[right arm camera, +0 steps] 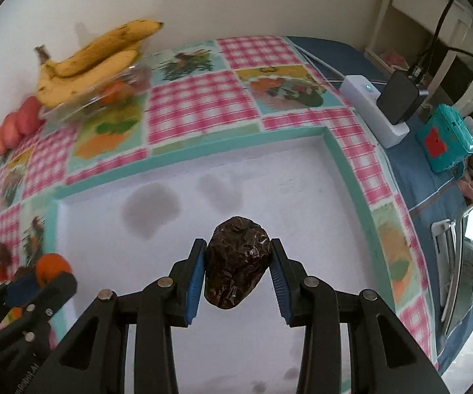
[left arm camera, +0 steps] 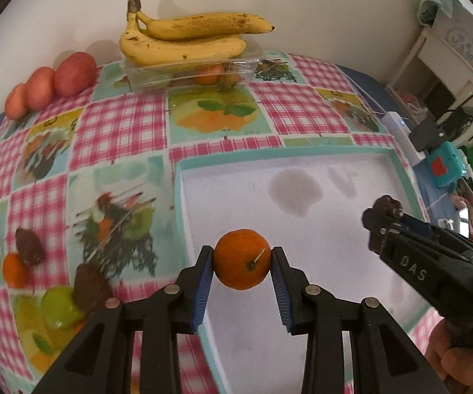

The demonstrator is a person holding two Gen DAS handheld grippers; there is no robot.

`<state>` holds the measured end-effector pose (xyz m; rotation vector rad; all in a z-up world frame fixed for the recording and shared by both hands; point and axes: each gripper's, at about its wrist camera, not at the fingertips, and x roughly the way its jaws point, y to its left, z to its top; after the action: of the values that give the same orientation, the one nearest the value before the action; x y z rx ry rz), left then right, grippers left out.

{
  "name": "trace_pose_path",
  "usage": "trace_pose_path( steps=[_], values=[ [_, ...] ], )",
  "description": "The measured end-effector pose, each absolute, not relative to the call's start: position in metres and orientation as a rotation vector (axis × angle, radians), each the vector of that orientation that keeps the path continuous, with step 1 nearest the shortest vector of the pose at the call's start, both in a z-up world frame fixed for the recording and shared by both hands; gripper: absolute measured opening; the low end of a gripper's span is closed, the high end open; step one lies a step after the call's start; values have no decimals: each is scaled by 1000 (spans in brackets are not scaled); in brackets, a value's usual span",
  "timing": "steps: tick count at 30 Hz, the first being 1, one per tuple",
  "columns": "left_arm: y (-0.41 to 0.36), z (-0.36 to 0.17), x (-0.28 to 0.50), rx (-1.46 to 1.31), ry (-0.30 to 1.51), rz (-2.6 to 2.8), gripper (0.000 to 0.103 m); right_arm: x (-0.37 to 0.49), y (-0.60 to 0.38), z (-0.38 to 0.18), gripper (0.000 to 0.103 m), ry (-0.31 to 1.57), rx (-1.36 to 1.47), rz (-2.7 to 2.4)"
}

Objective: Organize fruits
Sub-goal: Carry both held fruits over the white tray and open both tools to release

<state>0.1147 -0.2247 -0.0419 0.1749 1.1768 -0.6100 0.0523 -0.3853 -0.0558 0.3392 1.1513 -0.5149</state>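
Note:
My left gripper (left arm camera: pixel 242 264) is shut on a small orange (left arm camera: pixel 241 262), held above the white tray (left arm camera: pixel 334 180) with a teal rim. My right gripper (right arm camera: pixel 238 267) is shut on a dark wrinkled date (right arm camera: pixel 236 262) over the same tray (right arm camera: pixel 269 180). In the left wrist view the right gripper (left arm camera: pixel 379 221) reaches in from the right with the date (left arm camera: pixel 387 205) at its tip. The right wrist view shows the left gripper (right arm camera: pixel 39 282) low on the left, holding the orange (right arm camera: pixel 51 267). Another orange (left arm camera: pixel 14 269), two dates (left arm camera: pixel 29 246) and a green fruit (left arm camera: pixel 59 307) lie on the cloth at left.
Bananas (left arm camera: pixel 183 37) rest on a clear plastic box (left arm camera: pixel 190 72) holding oranges at the back by the wall. Three red apples (left arm camera: pixel 52 80) line the back left. A white power strip (right arm camera: pixel 372 111) and a teal box (right arm camera: pixel 444 138) sit right of the checkered cloth (left arm camera: pixel 121 124).

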Motion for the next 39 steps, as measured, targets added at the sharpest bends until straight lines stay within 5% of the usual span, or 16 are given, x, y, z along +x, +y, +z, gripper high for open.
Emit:
trace_pose_path(
  steps=[25,27,29,31,36,39],
  values=[
    [-248,-76,133,195,1165,-607,40,72,-413,-86,40,1163,338,-533],
    [-249,-76,133,199,1163,-598,41,71,-415,-85,46,1158,341,-540],
    [-248,-74,134,204,1145,-589,46,70,-416,-82,58,1138,348,-541],
    [-247,-70,134,204,1129,-583,63,70,-417,-79,64,1128,346,-538],
    [-242,-51,133,195,1087,-586,73,67,-417,-56,81,1076,341,-549],
    [-239,-38,129,205,1064,-582,87,63,-415,-40,83,1049,339,-559]
  ],
)
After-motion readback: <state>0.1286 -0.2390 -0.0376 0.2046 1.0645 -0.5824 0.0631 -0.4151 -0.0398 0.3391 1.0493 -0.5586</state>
